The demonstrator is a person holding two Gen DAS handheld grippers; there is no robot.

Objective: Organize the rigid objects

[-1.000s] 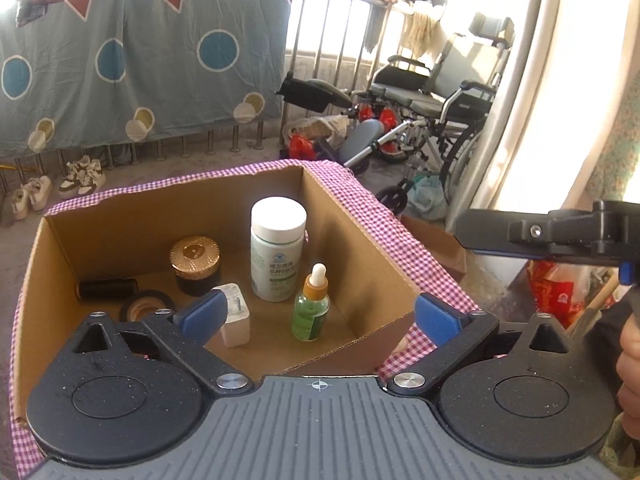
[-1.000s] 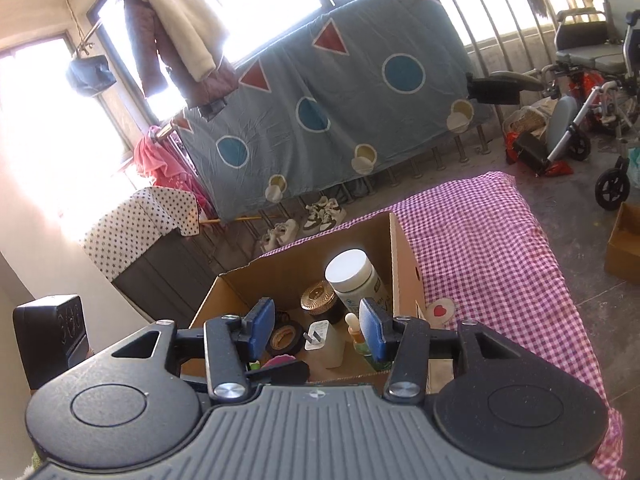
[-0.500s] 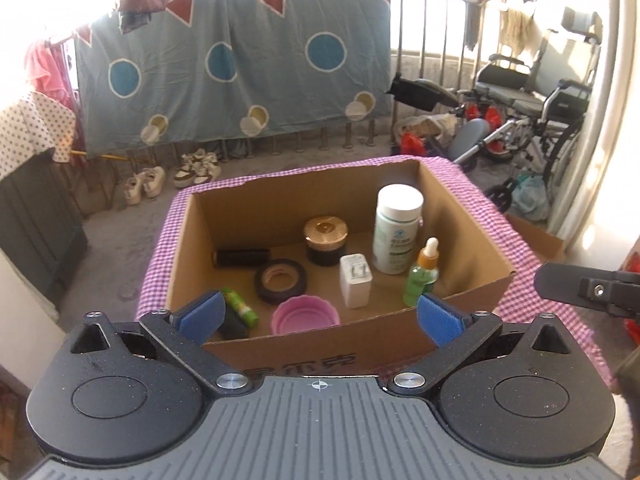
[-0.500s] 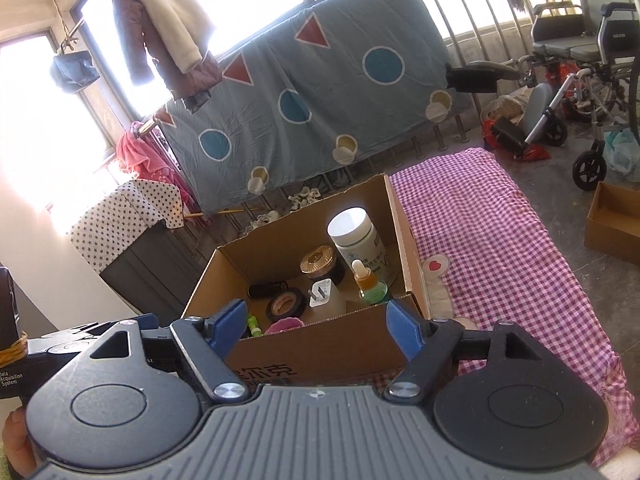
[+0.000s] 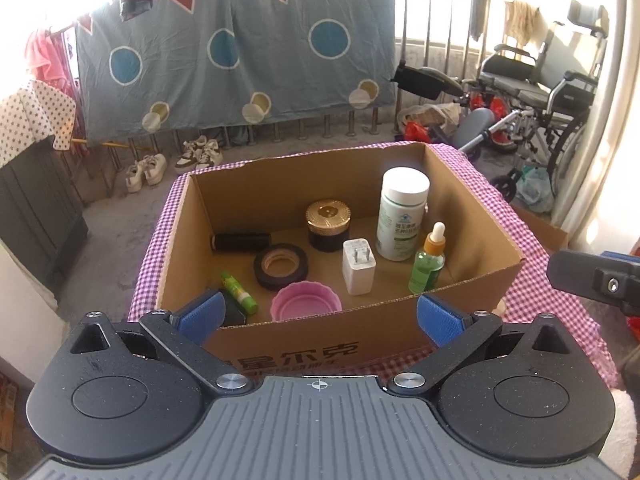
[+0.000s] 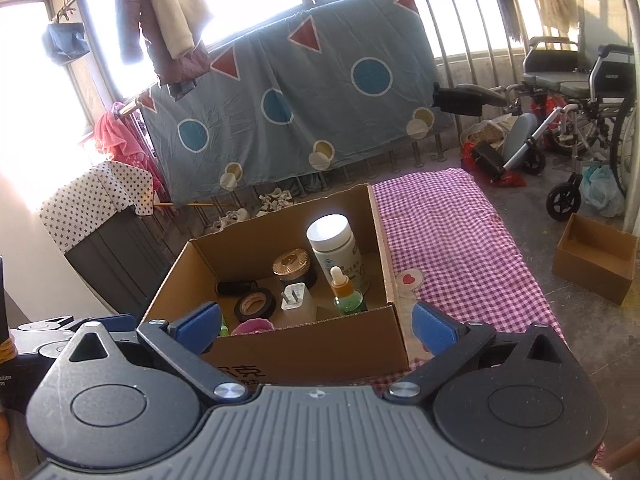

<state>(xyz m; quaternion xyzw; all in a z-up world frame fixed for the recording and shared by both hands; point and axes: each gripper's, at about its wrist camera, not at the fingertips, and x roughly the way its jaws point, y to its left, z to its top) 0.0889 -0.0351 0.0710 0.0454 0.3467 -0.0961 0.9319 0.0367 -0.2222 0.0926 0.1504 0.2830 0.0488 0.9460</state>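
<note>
Checked purple cloth (image 6: 452,240), open brown cardboard box (image 5: 304,344) holding upright bottles, perhaps glue, left gripper (image 5: 320,314) and right gripper (image 6: 314,322) spread wide, empty

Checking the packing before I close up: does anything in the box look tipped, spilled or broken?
No spills or damage visible. In the box, the bottle, dropper, jar and charger stand upright; only the black tube and green stick lie flat.

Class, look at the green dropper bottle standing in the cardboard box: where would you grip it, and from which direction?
Grip the green dropper bottle around its orange collar, descending from above. It stands upright near the cardboard box wall, so sideways approach looks blocked.
</note>
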